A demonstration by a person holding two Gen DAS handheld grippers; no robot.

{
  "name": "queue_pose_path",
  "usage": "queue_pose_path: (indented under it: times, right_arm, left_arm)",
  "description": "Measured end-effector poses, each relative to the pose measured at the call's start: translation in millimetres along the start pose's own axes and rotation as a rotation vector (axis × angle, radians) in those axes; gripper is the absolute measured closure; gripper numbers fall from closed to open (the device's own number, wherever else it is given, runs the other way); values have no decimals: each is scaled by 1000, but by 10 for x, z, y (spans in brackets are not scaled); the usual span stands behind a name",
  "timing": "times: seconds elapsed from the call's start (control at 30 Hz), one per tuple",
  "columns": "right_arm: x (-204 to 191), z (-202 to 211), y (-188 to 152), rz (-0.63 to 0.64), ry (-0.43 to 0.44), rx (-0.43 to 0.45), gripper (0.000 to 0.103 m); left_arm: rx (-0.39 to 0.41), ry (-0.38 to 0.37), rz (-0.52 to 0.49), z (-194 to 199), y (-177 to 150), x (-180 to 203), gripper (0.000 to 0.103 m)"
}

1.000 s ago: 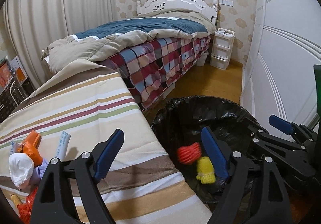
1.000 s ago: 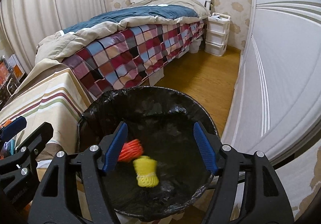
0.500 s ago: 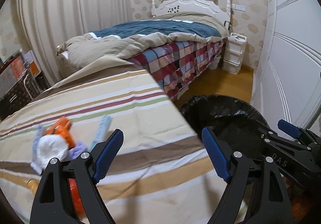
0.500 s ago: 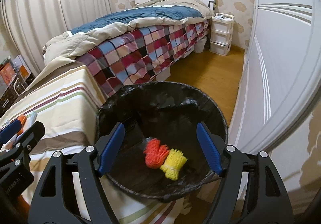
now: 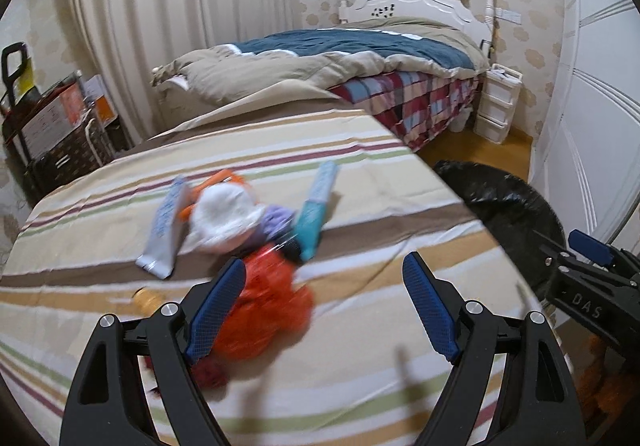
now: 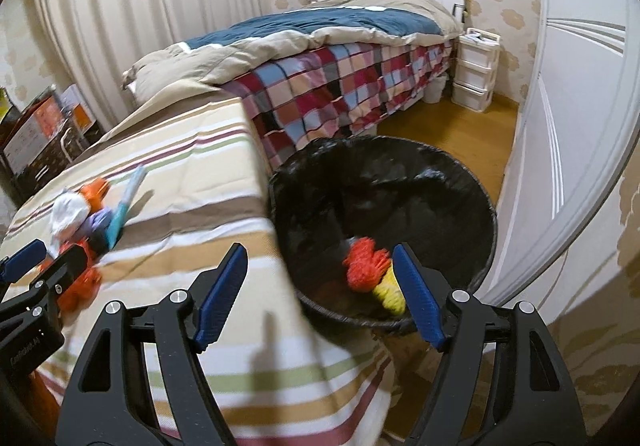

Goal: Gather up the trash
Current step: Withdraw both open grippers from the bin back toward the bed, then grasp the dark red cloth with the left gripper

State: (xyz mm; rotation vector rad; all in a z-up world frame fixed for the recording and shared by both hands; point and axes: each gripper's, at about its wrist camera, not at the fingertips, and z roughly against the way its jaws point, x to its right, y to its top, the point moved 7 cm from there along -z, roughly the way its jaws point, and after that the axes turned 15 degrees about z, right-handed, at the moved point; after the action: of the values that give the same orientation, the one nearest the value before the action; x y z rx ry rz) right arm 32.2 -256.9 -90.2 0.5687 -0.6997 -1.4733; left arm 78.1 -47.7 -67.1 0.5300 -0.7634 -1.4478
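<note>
Jaws: left gripper [image 5: 324, 308] spread wide and empty, poised over the litter; right gripper [image 6: 320, 296] likewise spread and empty, straddling the table edge and the bin.
Trash pile: on the striped tablecloth [image 5: 360, 378], left to right: grey tube [image 5: 166, 224], white crumpled wad [image 5: 224, 218], orange-red net bag [image 5: 266, 304], teal tube [image 5: 316, 208].
Bin: black-lined trash bin [image 6: 440, 186] just beside the table, holding an orange mesh ball [image 6: 362, 264] and a yellow one [image 6: 390, 292].
Progress: two pieces binned; by my count the whole pile is left.
Change: a second ago the left gripper looked toward the bin; it has swung left onto the pile.
</note>
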Motion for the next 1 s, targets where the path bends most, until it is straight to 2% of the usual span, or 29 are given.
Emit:
queue_pose_path:
  times: [0.57,0.8,1.0]
  right_arm:
    - [-604,274,-264,70,87,8,29]
    - [-835,274,-335,108,120,-4,29]
    - [-898,237,-315,117,124,-11,29]
  left_arm:
    - [-39,107,92,266,-388,-876,23]
    - [-85,107,137,190,-453,-1026,23]
    - [-117,112,130,122,-494,-1012,23]
